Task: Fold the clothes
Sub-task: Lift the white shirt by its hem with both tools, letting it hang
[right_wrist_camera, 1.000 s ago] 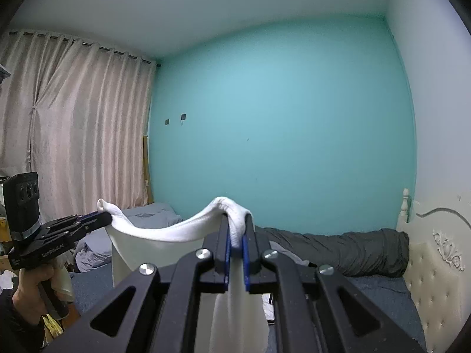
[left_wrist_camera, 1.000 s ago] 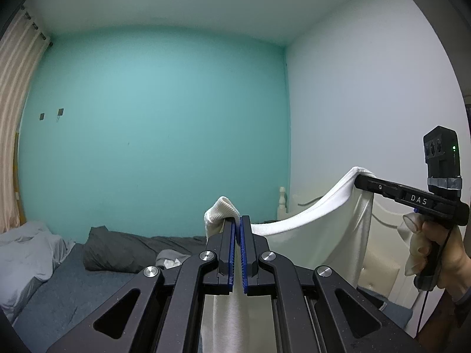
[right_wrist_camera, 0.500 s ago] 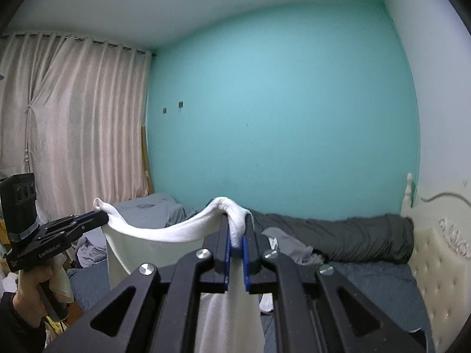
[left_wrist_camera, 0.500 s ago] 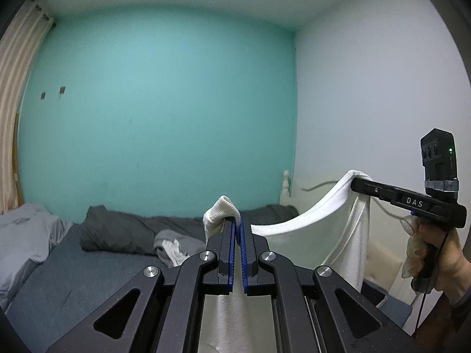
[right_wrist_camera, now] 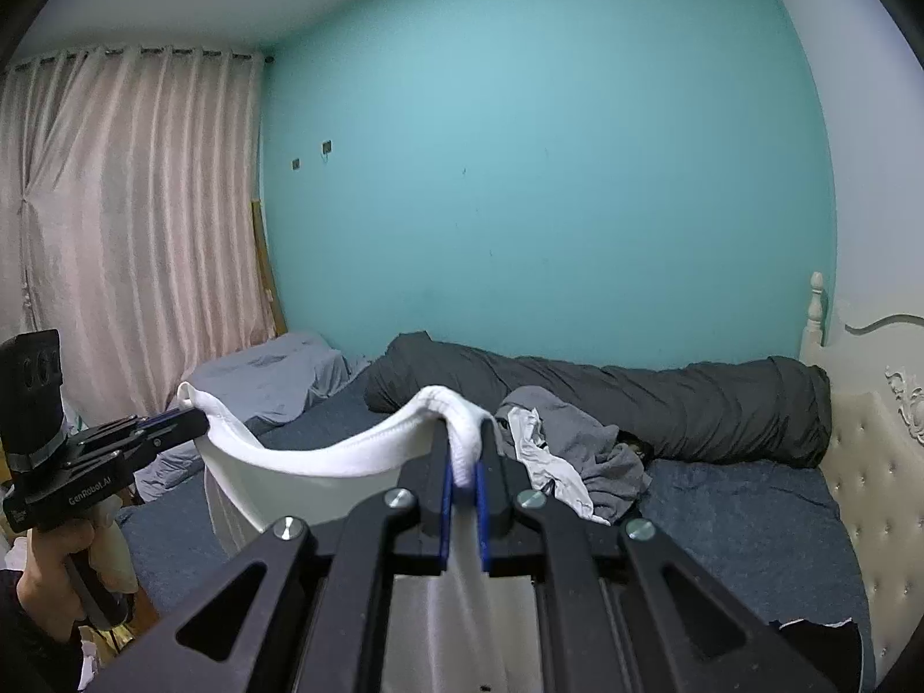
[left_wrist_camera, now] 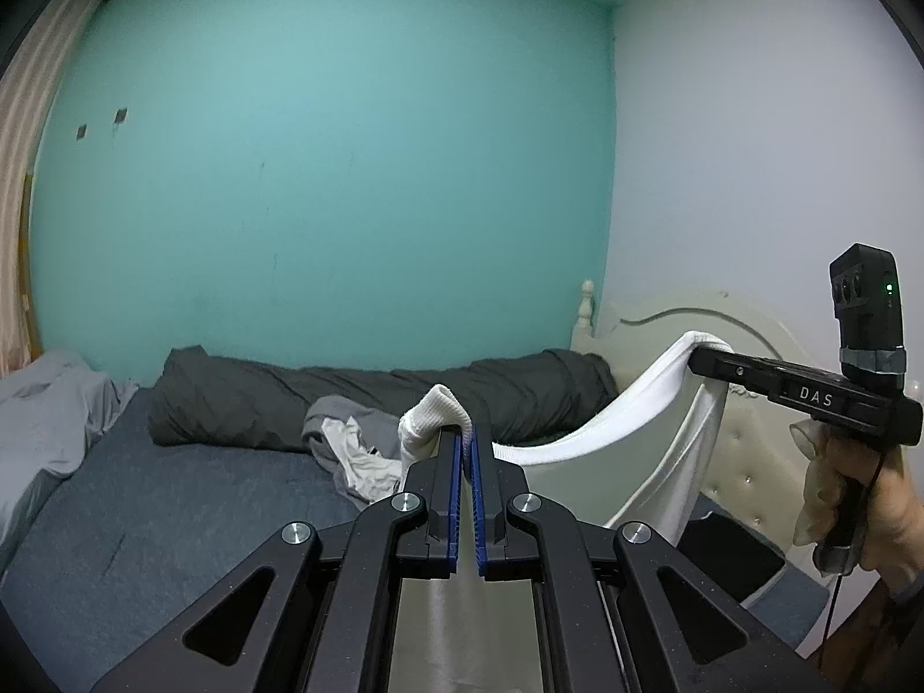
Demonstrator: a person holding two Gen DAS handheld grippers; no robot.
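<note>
above the dark blue bed (right_wrist_camera: 751,520) | left claw (left_wrist_camera: 466,444) and right claw (right_wrist_camera: 462,462) each clamp the white ribbed-hem cotton garment (right_wrist_camera: 323,456) | step: spreading | next: lay flat

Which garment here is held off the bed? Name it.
The white garment, stretched between the left gripper and right gripper. The crumpled grey clothes lie loose on the bed.

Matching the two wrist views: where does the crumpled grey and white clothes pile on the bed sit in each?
Left wrist: clothes pile lies just left of centre, left of the left hand-held gripper, in front of the dark grey duvet roll.
Right wrist: clothes pile lies right of centre, right of the right hand-held gripper.
Shared landmark: the dark grey duvet roll against the teal wall.
</note>
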